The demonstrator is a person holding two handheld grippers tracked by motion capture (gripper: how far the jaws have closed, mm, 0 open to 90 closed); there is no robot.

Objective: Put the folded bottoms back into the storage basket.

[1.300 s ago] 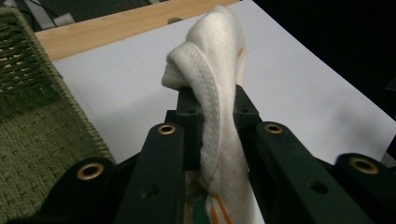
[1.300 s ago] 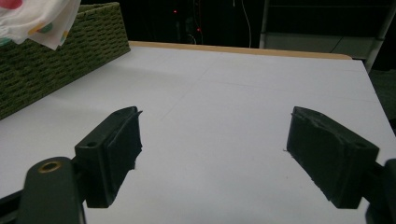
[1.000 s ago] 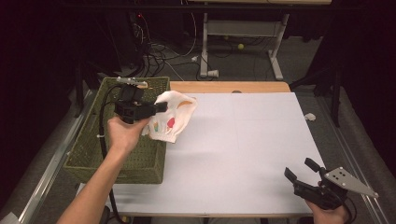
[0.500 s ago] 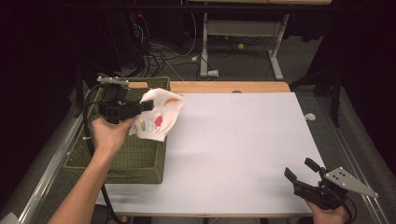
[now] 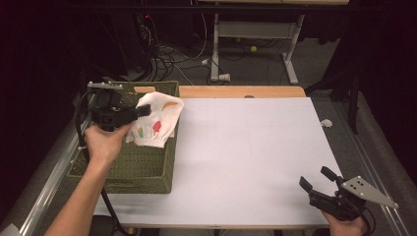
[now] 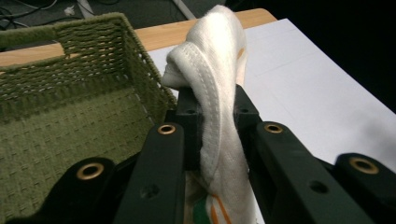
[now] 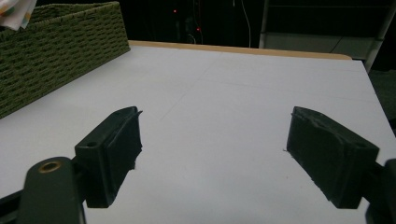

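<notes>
At the left of the high view, the left gripper (image 5: pixel 143 111) is clamped on a white cloth (image 5: pixel 157 123) printed with small coloured shapes, its jaws pinching a bunched fold near the hem, as the left gripper view makes plain, where the fabric (image 6: pixel 219 116) runs up between the two black jaws. The cloth hangs over the right-hand rim of a green woven basket (image 5: pixel 142 167), partly above the basket's hollow and partly above the white table (image 5: pixel 246 147); whether its lower edge touches the rim cannot be told. The step in hand looks to be dropping the cloth into the basket, and it would go best if the gripper carries the whole bundle leftward past the rim and lowers it toward the basket floor before the jaws part, so that no corner is left draped over the wall. At the lower right of the frame the right gripper (image 5: pixel 317 182) rests low over the table with its jaws spread wide and nothing between them, as the right gripper view (image 7: pixel 212 154) confirms. The count: two grippers, one cloth, one basket, one table. A small white scrap (image 5: pixel 326 123) lies off the table's right edge, and a yellow-green ball (image 5: pixel 253 48) sits on the floor at upper centre.
</notes>
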